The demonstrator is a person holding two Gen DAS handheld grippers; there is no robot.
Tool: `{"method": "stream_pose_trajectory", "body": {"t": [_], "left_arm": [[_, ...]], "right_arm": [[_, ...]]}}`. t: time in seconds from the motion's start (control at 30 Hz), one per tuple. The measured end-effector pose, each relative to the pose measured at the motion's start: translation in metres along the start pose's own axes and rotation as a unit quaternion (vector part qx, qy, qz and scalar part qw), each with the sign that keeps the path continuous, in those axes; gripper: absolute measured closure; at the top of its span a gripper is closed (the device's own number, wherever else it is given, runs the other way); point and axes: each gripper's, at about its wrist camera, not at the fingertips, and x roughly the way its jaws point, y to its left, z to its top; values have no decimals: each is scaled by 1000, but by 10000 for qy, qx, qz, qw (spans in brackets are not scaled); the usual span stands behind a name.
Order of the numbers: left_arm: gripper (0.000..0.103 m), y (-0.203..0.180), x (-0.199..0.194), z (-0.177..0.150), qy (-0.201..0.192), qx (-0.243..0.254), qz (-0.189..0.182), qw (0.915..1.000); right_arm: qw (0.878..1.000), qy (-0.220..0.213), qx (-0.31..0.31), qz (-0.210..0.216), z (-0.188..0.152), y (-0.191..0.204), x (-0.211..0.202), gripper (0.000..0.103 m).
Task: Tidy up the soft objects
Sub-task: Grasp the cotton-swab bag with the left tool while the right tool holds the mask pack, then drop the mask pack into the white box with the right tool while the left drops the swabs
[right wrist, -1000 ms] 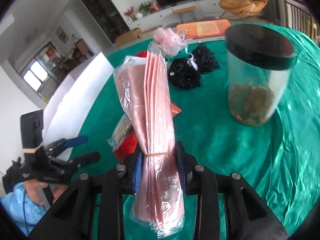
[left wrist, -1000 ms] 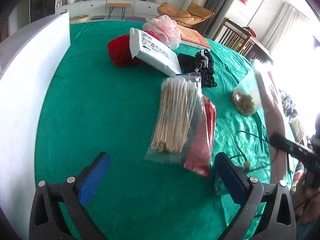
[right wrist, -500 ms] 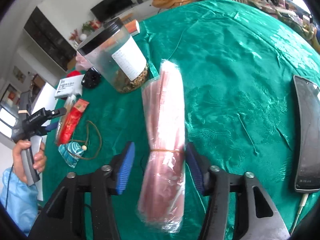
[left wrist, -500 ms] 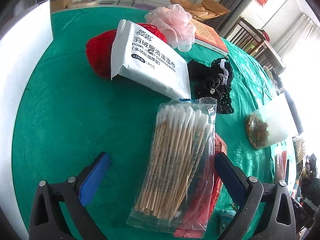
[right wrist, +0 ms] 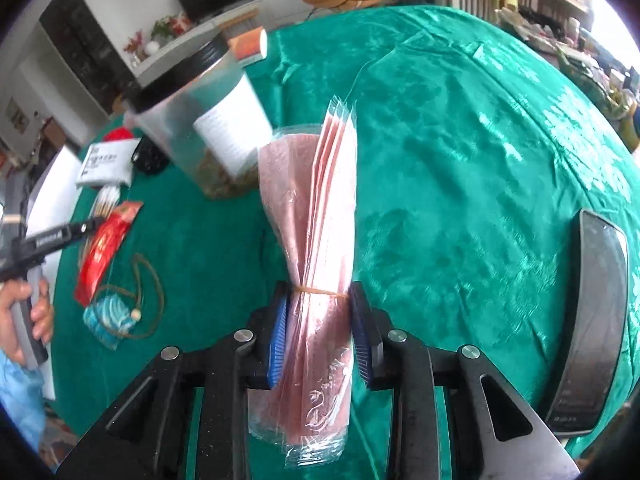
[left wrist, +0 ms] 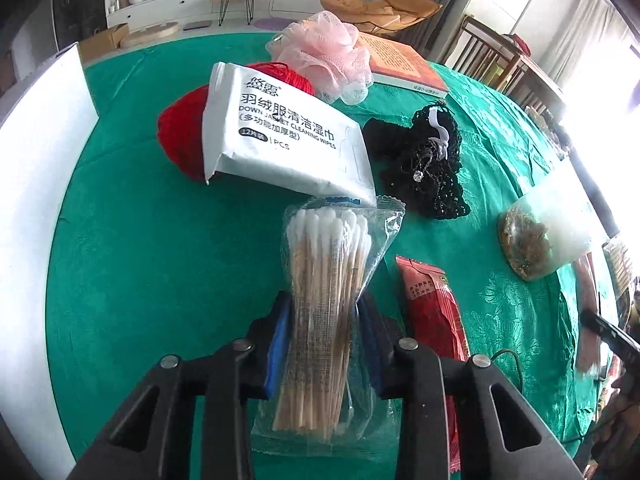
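The closing left gripper (left wrist: 325, 344) pinches a clear cotton-swab bag (left wrist: 332, 300); the right gripper (right wrist: 320, 334) clamps banded pink plastic sleeves (right wrist: 316, 240) beside open green tablecloth (right wrist: 460, 184).

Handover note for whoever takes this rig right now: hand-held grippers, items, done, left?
Left hand-held gripper: closing on the clear bag of cotton swabs.
Right hand-held gripper: shut on the banded pink plastic sleeve bundle.
On the green tablecloth: white wipes pack, red yarn ball, pink mesh puff, black lace piece, red sachet.
Done: both picks made.
Left: placing both, then the rest.
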Motion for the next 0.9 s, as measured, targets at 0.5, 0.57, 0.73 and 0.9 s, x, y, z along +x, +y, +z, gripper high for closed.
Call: {"method": "stream_pose_trajectory", "body": {"t": [0.5, 0.57, 0.73, 0.9], "left_arm": [[75, 60, -164, -50, -1203, -654, -550, 9891], [75, 78, -191, -57, -1364, -705, -451, 9871], [74, 135, -251, -81, -1637, -844, 134, 9828], [74, 196, -284, -115, -1720, -1149, 946, 9738]], "right_arm": [[9877, -1499, -266, 368, 84, 80, -79, 72], [9837, -1525, -531, 793, 78, 120, -98, 72], [9625, -1300, -993, 2164, 49, 227, -130, 72], [9313, -602, -1433, 3295, 16, 345, -126, 72]]}}
